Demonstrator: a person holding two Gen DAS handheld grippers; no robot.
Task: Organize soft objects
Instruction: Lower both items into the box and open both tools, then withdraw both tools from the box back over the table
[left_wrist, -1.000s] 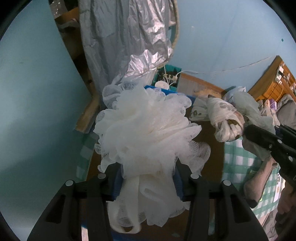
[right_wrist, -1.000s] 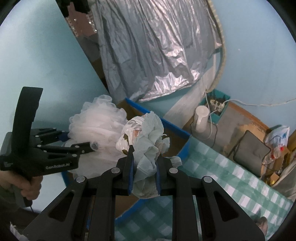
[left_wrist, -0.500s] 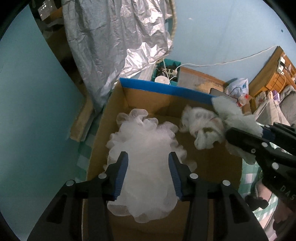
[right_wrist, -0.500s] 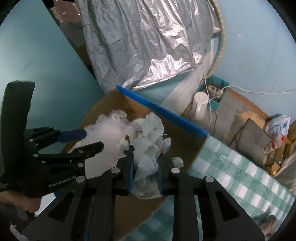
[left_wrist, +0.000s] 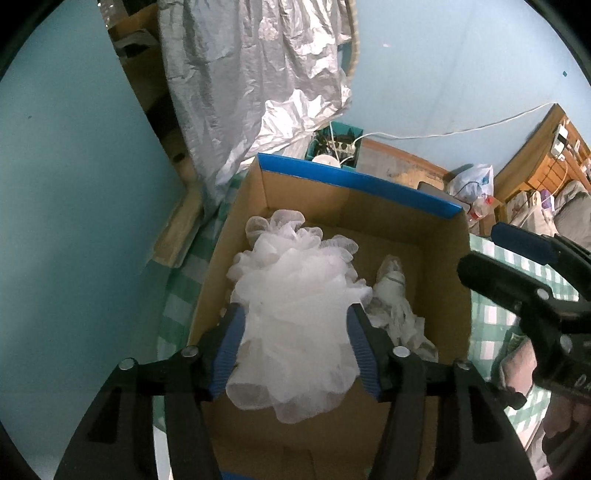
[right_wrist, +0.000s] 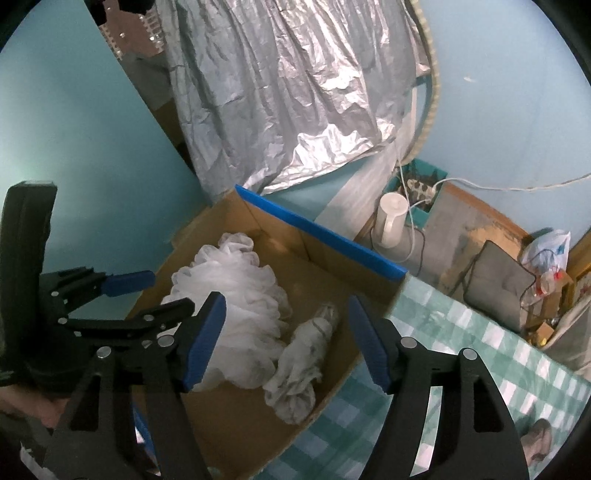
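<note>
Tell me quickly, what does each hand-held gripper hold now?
Left hand-held gripper: opening, loofah between its jaws.
Right hand-held gripper: opening, holds nothing; cloth lies in box.

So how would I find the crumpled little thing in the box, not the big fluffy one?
Look for the brown cardboard box with the blue top edge, standing on the green checked tablecloth. Two white things lie on its floor, side by side. Yours is the small crumpled wad nearest the checked cloth: limp, greyish and wrinkled, while the mesh bath puff beside it is much bigger, rounder and frilly.
</note>
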